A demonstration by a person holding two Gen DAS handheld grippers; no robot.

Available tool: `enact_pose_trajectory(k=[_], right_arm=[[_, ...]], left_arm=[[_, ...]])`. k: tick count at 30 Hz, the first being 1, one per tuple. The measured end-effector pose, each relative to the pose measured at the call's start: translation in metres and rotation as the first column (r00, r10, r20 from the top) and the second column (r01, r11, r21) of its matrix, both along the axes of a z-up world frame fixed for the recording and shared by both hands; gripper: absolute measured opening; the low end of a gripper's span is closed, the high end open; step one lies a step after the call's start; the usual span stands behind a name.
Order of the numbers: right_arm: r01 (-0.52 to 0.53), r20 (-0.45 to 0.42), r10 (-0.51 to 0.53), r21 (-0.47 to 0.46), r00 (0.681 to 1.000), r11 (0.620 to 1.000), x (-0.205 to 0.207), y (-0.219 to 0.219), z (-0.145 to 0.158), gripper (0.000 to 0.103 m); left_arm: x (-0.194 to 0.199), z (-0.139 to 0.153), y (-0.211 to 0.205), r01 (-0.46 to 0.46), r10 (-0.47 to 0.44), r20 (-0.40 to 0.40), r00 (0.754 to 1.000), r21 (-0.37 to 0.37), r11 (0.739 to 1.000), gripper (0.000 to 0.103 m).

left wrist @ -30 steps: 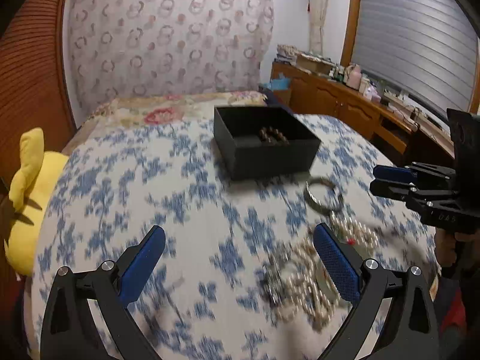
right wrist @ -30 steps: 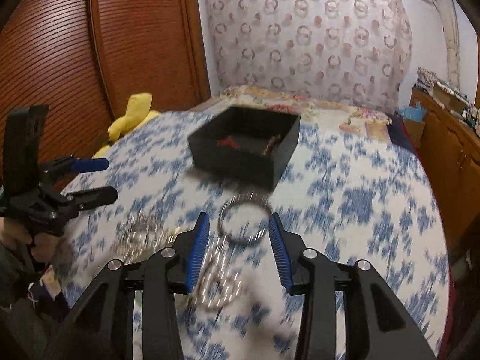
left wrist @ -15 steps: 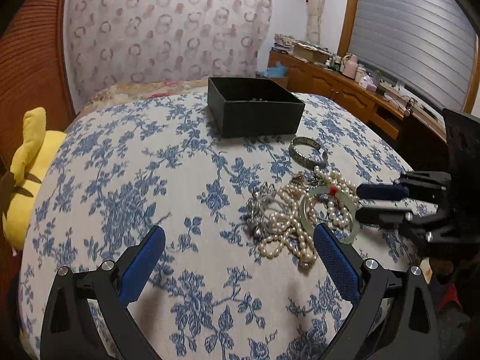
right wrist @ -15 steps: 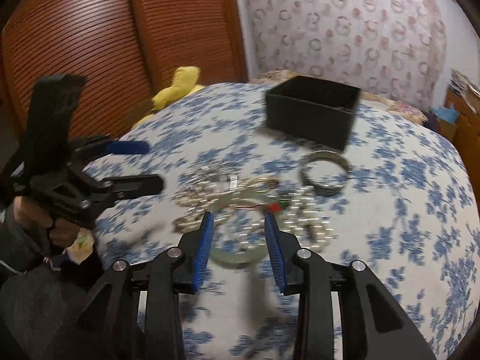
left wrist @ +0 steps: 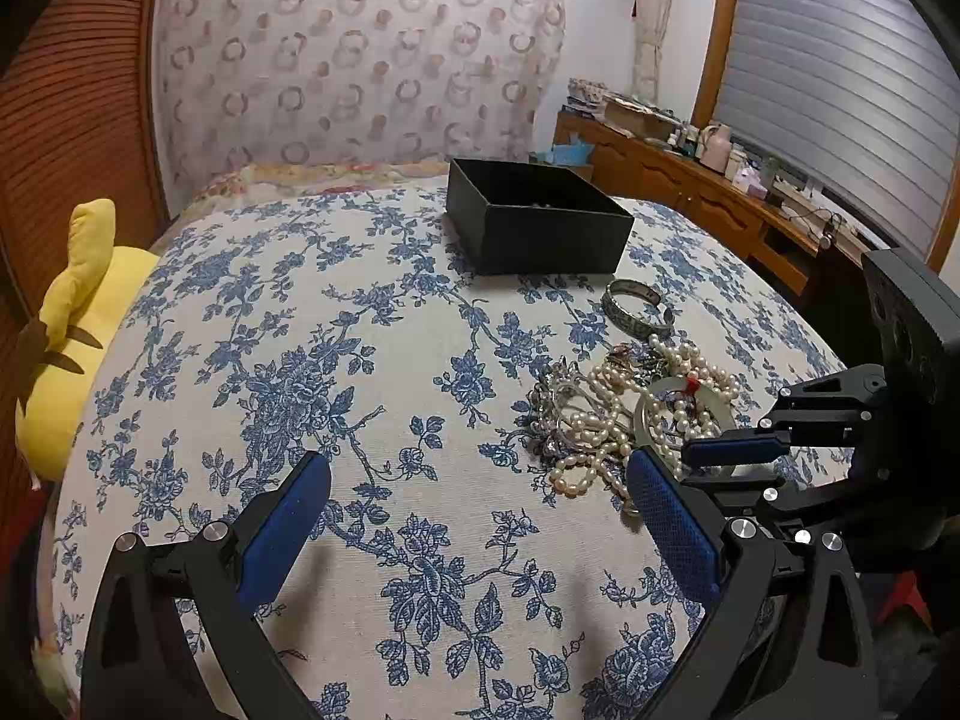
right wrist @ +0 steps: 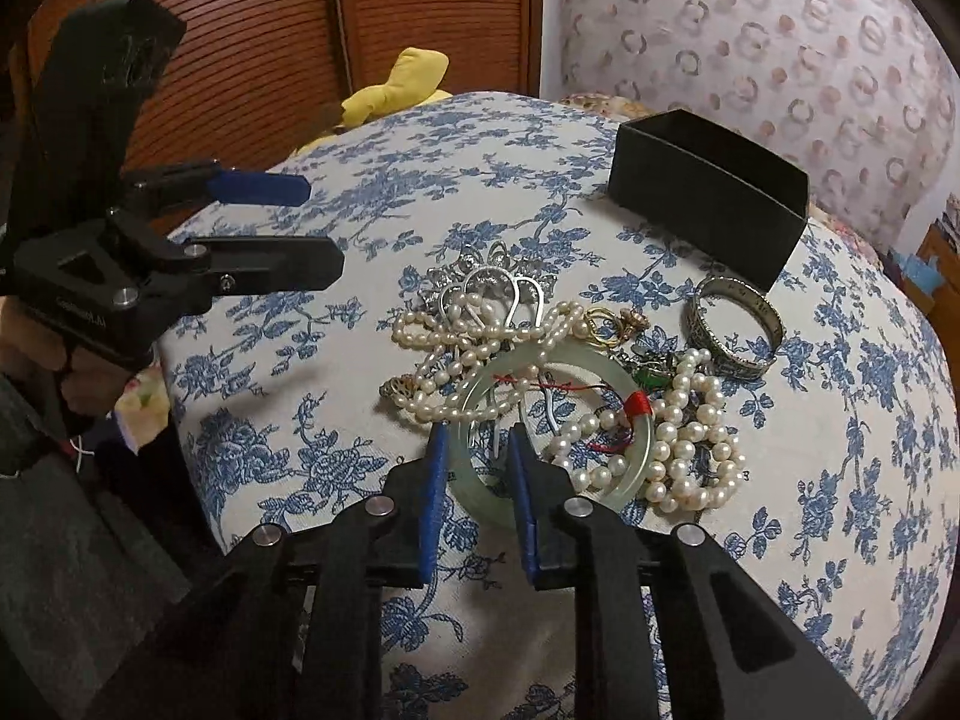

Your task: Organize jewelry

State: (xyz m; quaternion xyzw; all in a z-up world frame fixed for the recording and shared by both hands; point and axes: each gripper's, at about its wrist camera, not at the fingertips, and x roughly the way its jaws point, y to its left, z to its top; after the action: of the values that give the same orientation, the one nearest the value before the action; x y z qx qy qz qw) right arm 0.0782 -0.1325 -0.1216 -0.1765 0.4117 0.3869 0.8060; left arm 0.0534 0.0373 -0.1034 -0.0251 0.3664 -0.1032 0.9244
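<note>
Jade bangle [right wrist: 558,420] lies flat atop the jewelry heap [right wrist: 540,372] on the bed [right wrist: 840,480], short of the black box [right wrist: 708,204]. Pearl strands [right wrist: 690,450] and a red cord cross the bangle, so lifting it may drag them along.

Right gripper [right wrist: 477,468] is low and level, its fingers straddling the bangle's near rim, part-closed but not visibly clamped; judged to be setting up a pick for the box.

Silver cuff [right wrist: 735,330] rests between heap and box, apart from both.

Left gripper [left wrist: 474,516] hovers spread wide, holding nothing, beside the heap on the side away from the cuff.
</note>
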Motion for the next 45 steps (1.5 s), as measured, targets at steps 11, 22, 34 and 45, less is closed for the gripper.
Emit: enact_pose_trajectory(k=[11, 22, 34, 45], right_arm=[[0.011, 0.051, -0.014, 0.07, 0.999, 0.997, -0.003, -0.017, 0.026, 0.008], [0.103, 0.097, -0.113, 0.108, 0.989, 0.989, 0.01, -0.045, 0.044, 0.008], [0.145, 0.065, -0.154, 0.133, 0.986, 0.981, 0.013, -0.059, 0.033, 0.008], [0.15, 0.061, -0.16, 0.137, 0.985, 0.979, 0.013, -0.06, 0.034, 0.008]], left_arm=[[0.0, -0.004, -0.013, 0.032, -0.032, -0.022, 0.999, 0.005, 0.999, 0.095], [0.0, -0.006, -0.039, 0.111, -0.11, -0.039, 0.993, -0.001, 0.994, 0.076], [0.008, -0.018, -0.05, 0.151, -0.15, -0.081, 0.985, 0.006, 0.989, 0.013], [0.022, -0.019, -0.063, 0.223, -0.21, -0.109, 0.972, 0.137, 0.965, 0.013]])
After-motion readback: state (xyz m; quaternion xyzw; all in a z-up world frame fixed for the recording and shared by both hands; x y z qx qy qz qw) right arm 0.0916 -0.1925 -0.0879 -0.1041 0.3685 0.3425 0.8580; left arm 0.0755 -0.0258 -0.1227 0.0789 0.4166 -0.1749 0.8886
